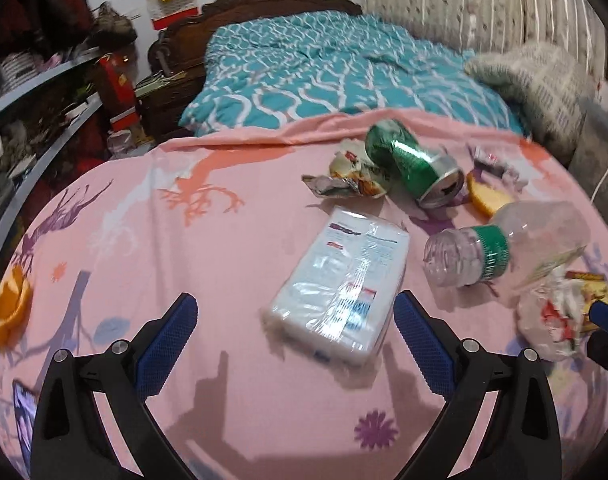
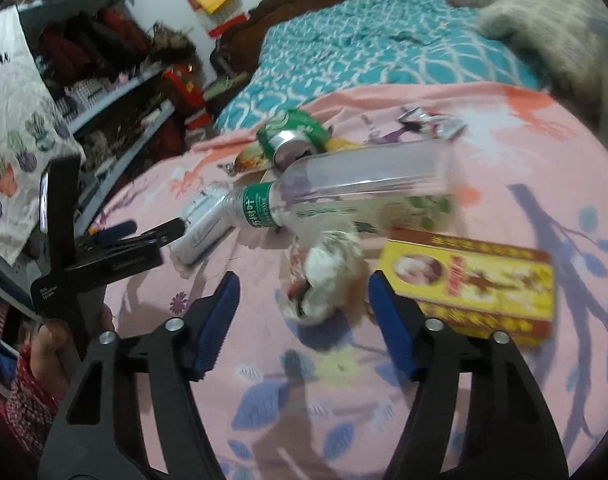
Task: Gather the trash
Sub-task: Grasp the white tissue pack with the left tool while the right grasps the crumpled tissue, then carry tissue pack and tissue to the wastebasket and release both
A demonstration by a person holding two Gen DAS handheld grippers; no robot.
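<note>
**A:** Your right tongs (image 2: 302,316) stand spread with nothing pinched; the crumpled wad of paper (image 2: 327,276) lies on the pink bedsheet (image 2: 343,400) just ahead of the blue pads (image 2: 218,320), not touched. Your left tongs (image 1: 294,344) are spread wide too, empty, with the tissue pack (image 1: 337,280) lying partly between their tips.

**B:** How will the wad handle?

**A:** I judge it very light and soft. It will squash rather than resist, so close across its thickest middle and let the pads bite into the folds. It should not slip, though loose scraps may drop off.

**B:** And the rest of the trash?

**A:** The clear plastic bottle (image 2: 355,192) lies on its side just beyond the wad, open neck to the left. It looks empty, so light, smooth and springy; take it at the stiffer neck by the green band, not the belly, which would buckle and squirt out. The green can (image 2: 292,140) lies farther off, already dented: light, thin-walled, best pinched across its body. The yellow box (image 2: 471,280) lies flat to the right of the wad; take it across its narrow width

**B:** The tissue pack?

**A:** Soft under slick film; pinch across its short sides, firmly
</note>
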